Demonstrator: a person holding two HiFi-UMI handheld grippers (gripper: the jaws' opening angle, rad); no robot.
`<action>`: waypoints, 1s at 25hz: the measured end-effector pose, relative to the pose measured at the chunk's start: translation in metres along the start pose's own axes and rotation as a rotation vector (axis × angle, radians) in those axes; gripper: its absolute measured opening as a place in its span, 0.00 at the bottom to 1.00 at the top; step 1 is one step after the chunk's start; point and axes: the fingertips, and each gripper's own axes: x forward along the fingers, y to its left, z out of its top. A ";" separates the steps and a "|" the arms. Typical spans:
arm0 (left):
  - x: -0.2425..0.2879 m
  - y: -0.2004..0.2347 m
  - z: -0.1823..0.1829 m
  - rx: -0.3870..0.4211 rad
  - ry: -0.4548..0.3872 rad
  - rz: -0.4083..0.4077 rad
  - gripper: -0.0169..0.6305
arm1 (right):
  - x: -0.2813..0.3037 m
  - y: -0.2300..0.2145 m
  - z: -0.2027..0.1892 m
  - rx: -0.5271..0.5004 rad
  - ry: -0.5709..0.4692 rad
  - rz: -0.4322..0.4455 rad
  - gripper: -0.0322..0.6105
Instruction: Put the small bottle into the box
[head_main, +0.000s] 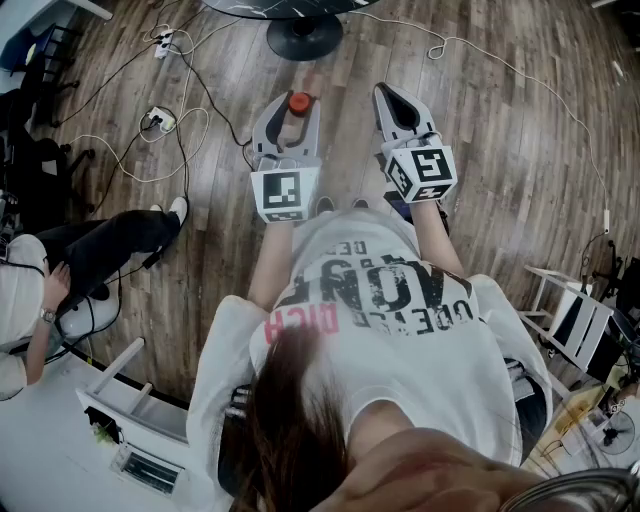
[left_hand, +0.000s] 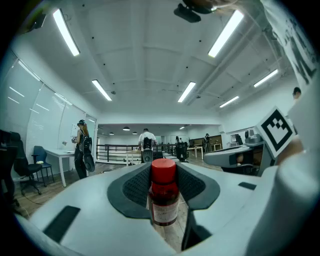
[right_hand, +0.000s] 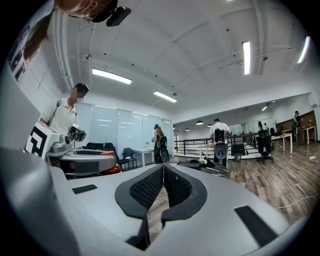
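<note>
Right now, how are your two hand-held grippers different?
The left hand-held gripper is shut on the small bottle with a red cap; the right hand-held gripper holds nothing. The left one's jaws stand apart around the bottle; the right one's jaws touch. Both are grey and black and point the same way.

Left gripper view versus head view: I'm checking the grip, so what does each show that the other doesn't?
Only the left gripper view: the small bottle's pale label, the pads against its sides, ceiling lights. Only the head view: wooden floor, a black round base, a seated person. Both: the red-capped bottle upright in the left gripper, and the right gripper beside it.
</note>
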 end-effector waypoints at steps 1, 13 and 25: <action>0.000 0.001 0.000 0.000 -0.001 0.002 0.25 | 0.000 0.000 0.001 0.000 -0.001 -0.001 0.05; -0.007 0.014 0.000 -0.011 -0.007 -0.003 0.25 | 0.002 0.012 0.003 -0.006 -0.007 0.000 0.05; -0.014 0.016 0.005 -0.021 -0.016 -0.016 0.25 | -0.004 0.032 0.016 -0.075 -0.047 0.034 0.05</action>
